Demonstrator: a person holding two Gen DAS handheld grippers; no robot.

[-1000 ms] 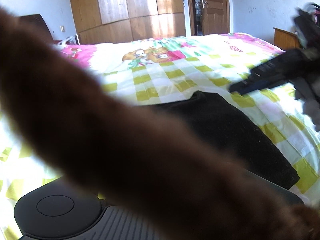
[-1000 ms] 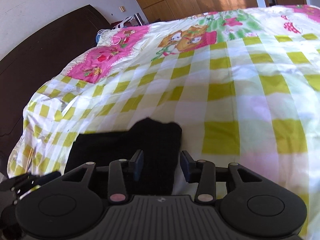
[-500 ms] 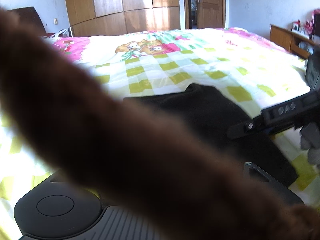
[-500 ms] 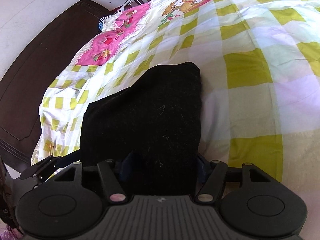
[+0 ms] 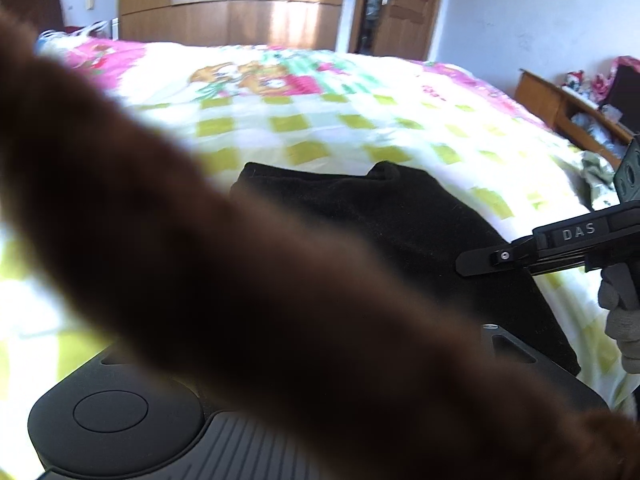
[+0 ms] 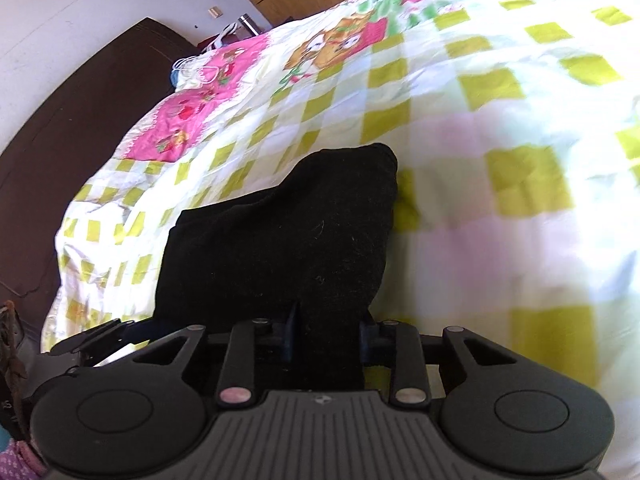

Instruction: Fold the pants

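Observation:
The black pants (image 6: 288,240) lie in a folded stack on the checked bedspread; they also show in the left wrist view (image 5: 400,220). My right gripper (image 6: 330,340) sits at the near edge of the pants with its fingers on either side of the fabric, jaws apart. It shows from the side in the left wrist view (image 5: 520,256), held by a gloved hand. A blurred brown furry sleeve (image 5: 200,260) covers most of the left wrist view and hides my left gripper's fingers.
The bed (image 6: 500,160) has a yellow-green checked cover with pink cartoon panels. A dark headboard (image 6: 60,140) stands at the left. Wooden wardrobes (image 5: 228,4) and a door (image 5: 404,4) are at the back, a wooden side table (image 5: 560,108) at the right.
My right gripper has pushed further onto the pants' near edge, fabric now between its fingers. The left wrist view has swung right, bringing the right gripper closer in view.

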